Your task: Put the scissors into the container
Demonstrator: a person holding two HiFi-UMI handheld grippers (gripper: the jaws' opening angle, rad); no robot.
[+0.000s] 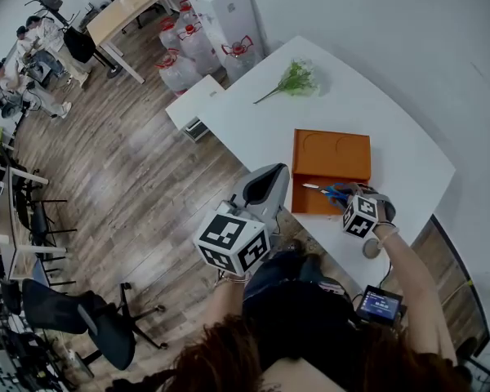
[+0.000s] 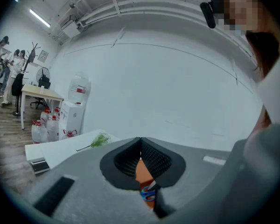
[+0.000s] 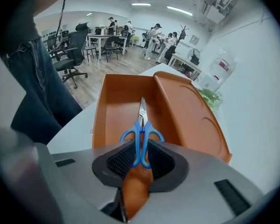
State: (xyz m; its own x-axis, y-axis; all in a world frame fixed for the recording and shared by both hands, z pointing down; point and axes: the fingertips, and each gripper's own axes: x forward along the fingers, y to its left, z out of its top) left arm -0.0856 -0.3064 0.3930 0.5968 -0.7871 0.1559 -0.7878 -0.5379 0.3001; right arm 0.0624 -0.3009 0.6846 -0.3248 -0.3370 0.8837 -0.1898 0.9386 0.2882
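Observation:
An orange container (image 1: pixel 331 155) lies on the white table (image 1: pixel 261 121), a flat lid part on its far side and a deeper tray on its near side. My right gripper (image 1: pixel 348 195) is shut on the blue handles of the scissors (image 1: pixel 331 191). In the right gripper view the scissors (image 3: pixel 142 127) hang over the tray of the container (image 3: pixel 116 101) with the blades pointing away from my right gripper (image 3: pixel 141 146). My left gripper (image 1: pixel 282 170) is off the table's near edge, left of the container. In its own view the left gripper (image 2: pixel 140 141) is shut with nothing in it.
A green plant sprig (image 1: pixel 294 80) lies at the table's far end. Water jugs (image 1: pixel 180 55) and a white cabinet (image 1: pixel 229 11) stand beyond it. A small round object (image 1: pixel 371 248) sits at the near table edge. An office chair (image 1: pixel 90 317) stands on the floor to the left.

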